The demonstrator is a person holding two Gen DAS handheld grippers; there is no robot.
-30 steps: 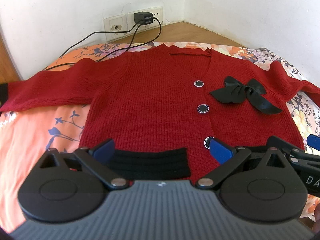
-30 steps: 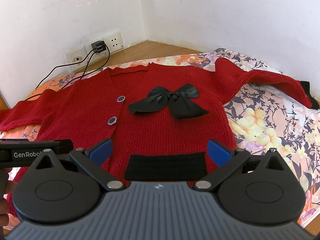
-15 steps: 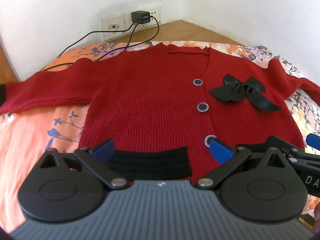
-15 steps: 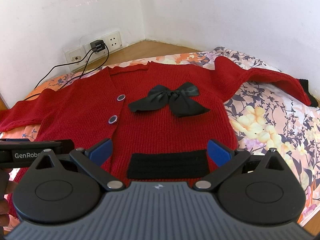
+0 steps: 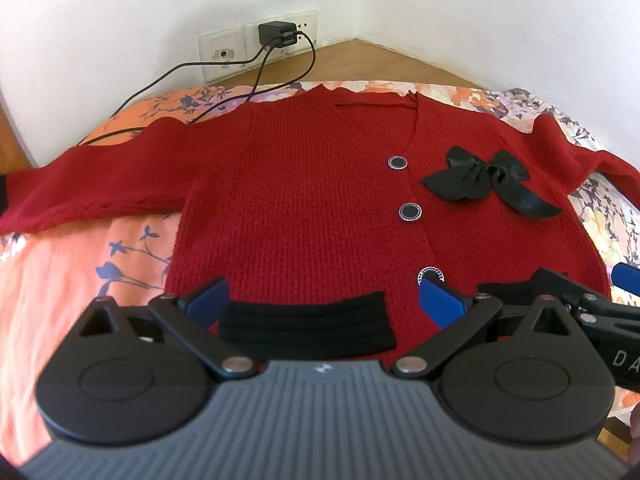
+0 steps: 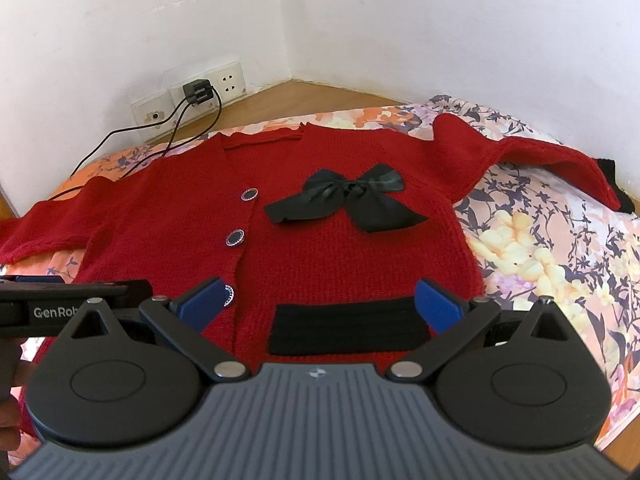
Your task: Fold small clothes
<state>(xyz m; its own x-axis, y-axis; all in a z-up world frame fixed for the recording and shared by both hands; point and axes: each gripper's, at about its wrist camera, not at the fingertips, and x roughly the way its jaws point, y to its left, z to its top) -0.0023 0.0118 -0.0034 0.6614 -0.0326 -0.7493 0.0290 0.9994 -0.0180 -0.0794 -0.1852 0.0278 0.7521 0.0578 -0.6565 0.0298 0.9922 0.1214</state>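
From my left wrist camera I see the red knitted cardigan with black trim [image 5: 304, 200] lying flat, front up, on the floral orange and lilac bedsheet [image 5: 60, 280], both sleeves spread out to 9 and 3 o'clock; my left gripper [image 5: 324, 296] hangs over the hem at 6 o'clock with its blue fingers [image 5: 210, 296] spread wide, empty, framing the black ribbed pocket band [image 5: 308, 322]; the right gripper [image 5: 580, 300] shows at 3 o'clock of this view, just beside mine. Through the right wrist camera that gripper [image 6: 320, 304] also stands wide apart and holds nothing, over the other black band [image 6: 348, 326]; the black satin bow [image 6: 348, 200] lies on the chest at 12 o'clock, three round black buttons [image 6: 236, 237] run at 10 o'clock; a white wall socket plate with a black charger [image 6: 196, 94] and cables sits at 11 o'clock, beyond the collar.
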